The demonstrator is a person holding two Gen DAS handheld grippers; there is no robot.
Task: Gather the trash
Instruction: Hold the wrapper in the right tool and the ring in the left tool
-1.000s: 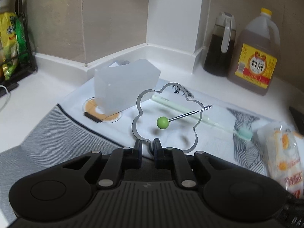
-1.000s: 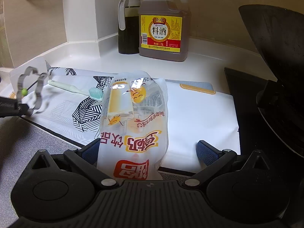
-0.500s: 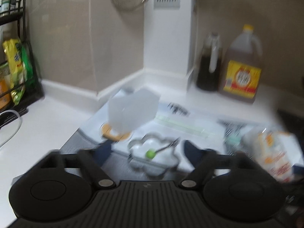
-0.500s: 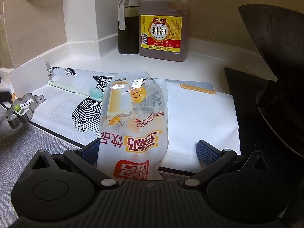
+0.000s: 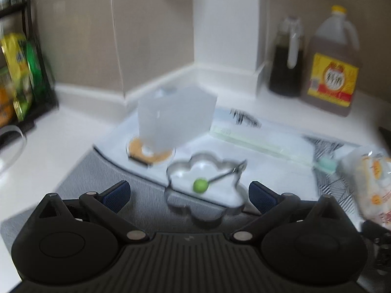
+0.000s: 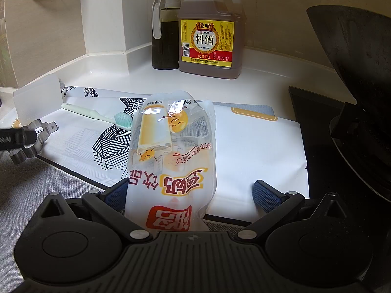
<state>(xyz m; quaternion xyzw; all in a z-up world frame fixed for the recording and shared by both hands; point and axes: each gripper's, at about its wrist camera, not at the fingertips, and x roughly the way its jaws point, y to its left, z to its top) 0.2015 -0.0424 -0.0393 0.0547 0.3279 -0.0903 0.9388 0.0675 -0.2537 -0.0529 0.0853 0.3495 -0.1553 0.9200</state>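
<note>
Steel flower mould (image 5: 205,190) straddles the mat edge (image 5: 136,168) between our left gripper (image 5: 188,194)'s opening jaws, untouched; right gripper (image 6: 190,195) spread around milk pouch (image 6: 171,161).

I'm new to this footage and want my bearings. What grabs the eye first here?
The printed plastic pouch lies on the mat, reaching back between the open fingers of the right hand-held gripper. At the mat's left end a flower-shaped metal ring with a green knob lies before the left hand-held gripper, whose jaws are opening. A yellow-labelled jug stands behind.
</note>
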